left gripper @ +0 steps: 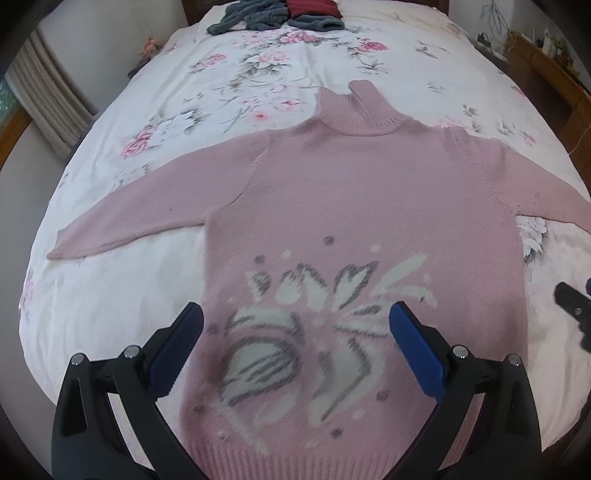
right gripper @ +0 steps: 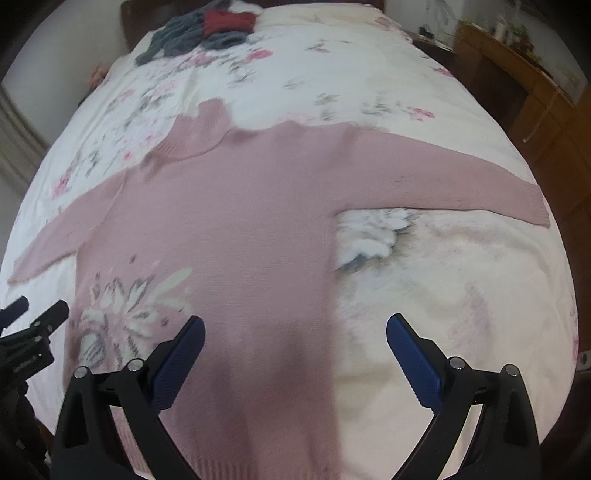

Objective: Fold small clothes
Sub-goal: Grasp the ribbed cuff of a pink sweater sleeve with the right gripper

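Sweater (left gripper: pixel 354 206), pink, with a rolled collar and a pale flower pattern knitted above its hem, lies flat and face-up on the flowered bedspread (left gripper: pixel 110 295), both sleeves stretched straight out to the sides. By my reading, the folding of this garment has not begun: no sleeve is turned in, no edge is doubled over, and every fold is still to be made. Well beyond the sweater's collar, near the head of the bed, a heap of grey and dark red clothes (left gripper: pixel 280 14) sits bunched; whether those are finished or waiting I cannot tell.

My left gripper (left gripper: pixel 295 325) hovers over the sweater's lower front, above the flower pattern, its blue-padded fingers spread wide and holding nothing. My right gripper (right gripper: pixel 295 336) hangs at the sweater's right side seam, one finger over the knit and the other over bare bedspread beside it, likewise spread wide and empty. Whether either tool touches the cloth, the views do not settle; neither pinches it. A wooden cabinet (right gripper: pixel 517 74) stands off past the sweater's right sleeve, beside the bed.
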